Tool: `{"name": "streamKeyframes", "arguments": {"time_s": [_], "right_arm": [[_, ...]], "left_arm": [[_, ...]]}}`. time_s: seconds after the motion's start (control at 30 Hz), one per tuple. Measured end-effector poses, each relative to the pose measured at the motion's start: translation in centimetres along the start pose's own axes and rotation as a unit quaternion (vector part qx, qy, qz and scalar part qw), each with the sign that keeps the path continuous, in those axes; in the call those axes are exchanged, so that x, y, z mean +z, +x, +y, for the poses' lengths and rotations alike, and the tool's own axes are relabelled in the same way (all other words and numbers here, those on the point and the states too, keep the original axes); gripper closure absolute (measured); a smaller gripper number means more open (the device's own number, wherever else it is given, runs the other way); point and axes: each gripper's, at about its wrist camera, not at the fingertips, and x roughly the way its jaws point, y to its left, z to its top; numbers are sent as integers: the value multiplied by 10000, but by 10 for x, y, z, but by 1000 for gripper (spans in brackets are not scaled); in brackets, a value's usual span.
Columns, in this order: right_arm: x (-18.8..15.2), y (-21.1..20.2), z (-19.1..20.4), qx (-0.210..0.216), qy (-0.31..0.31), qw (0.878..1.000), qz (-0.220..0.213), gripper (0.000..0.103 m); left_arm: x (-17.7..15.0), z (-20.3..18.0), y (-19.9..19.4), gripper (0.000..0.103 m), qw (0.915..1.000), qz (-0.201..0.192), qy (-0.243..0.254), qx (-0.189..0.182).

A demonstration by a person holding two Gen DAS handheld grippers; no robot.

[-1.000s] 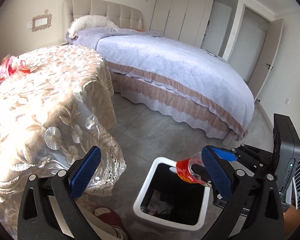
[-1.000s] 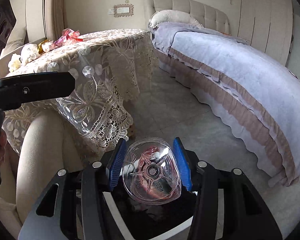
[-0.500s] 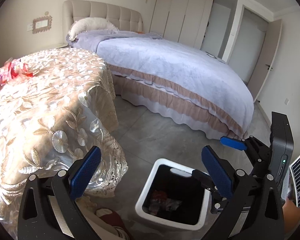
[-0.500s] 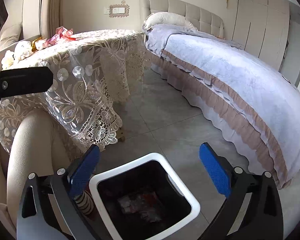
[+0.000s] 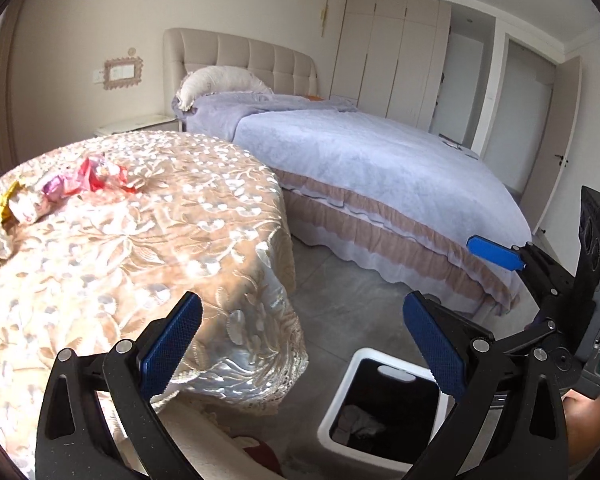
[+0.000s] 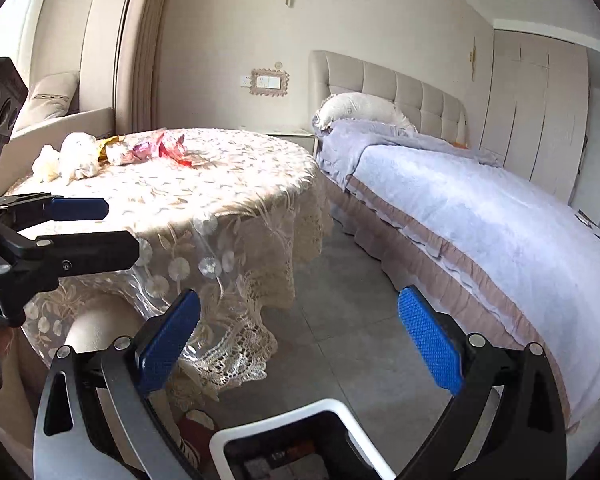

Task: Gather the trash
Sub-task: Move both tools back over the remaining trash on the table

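The left wrist view looks forward between its own fingers from just above the round table's (image 5: 148, 240) near edge, facing the bed (image 5: 380, 168); the right wrist view sits lower and further right, over the white bin (image 6: 300, 420), facing table and headboard; both share the table, the wrappers (image 5: 88, 176), the bed and the bin.

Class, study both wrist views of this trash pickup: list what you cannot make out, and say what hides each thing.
- Trash bin contents: dark inside in the left wrist view; cut off by the bottom edge in the right wrist view.
- Wrappers on the table: too small and sunlit in both views to read or count.
- Table legs: hidden by the lace cloth.
- Right tool and left tool: both open and empty.
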Motion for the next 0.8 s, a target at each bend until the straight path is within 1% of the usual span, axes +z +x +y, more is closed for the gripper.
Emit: {"name": "streamKeyframes", "arguments": {"time_s": [0.2,0.37,0.5,0.67,0.8], "right_arm": [[32,8,31,336,-262,9987,-288,4],[53,17,61,601,-470,9960,-455,4],[68,25,87,803,-686,9930,-525,4],[86,38,118,1096,-840,9886,-598,4],[100,47,143,1345,-942,9843,-645,4]], "left_arm": [[8,37,-23,5,9985,-265,-160,441],[12,72,-45,5,9950,-455,-339,822],[14,101,-63,5,9901,-580,-453,1197],[11,136,-81,5,9828,-623,-640,1616],[10,164,-96,5,9768,-684,-889,1824]]}}
